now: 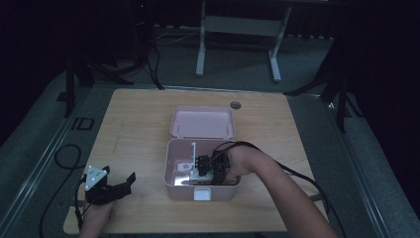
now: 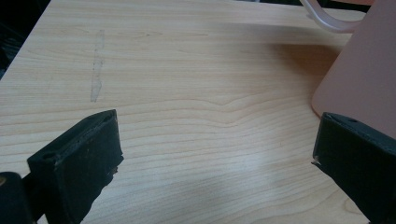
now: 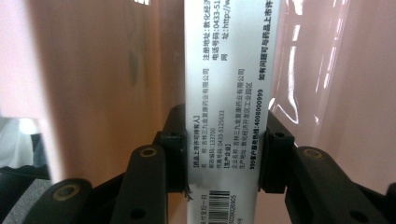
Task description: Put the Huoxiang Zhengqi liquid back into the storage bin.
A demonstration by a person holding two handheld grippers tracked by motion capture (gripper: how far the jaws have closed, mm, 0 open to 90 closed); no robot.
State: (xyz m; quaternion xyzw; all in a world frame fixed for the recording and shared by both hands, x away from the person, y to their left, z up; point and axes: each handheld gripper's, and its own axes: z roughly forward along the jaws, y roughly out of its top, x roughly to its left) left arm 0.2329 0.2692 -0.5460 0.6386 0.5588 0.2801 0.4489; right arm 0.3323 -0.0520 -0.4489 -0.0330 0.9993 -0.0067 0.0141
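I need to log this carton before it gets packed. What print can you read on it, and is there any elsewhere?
White carton in the right gripper, side face:
"4008000999"
"0433-5125033"
"133700"
"http://w", cut off by the frame.
Chinese lines and barcode digits: too small to read.
Pink box, table: no text.

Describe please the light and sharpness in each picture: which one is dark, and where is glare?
High view: dim overall, so the pink box looks dull. Left gripper view: bright and sharp, the box throws a soft shadow on the table. Right gripper view: glare streaks on the pink wall; the white carton print is readable.
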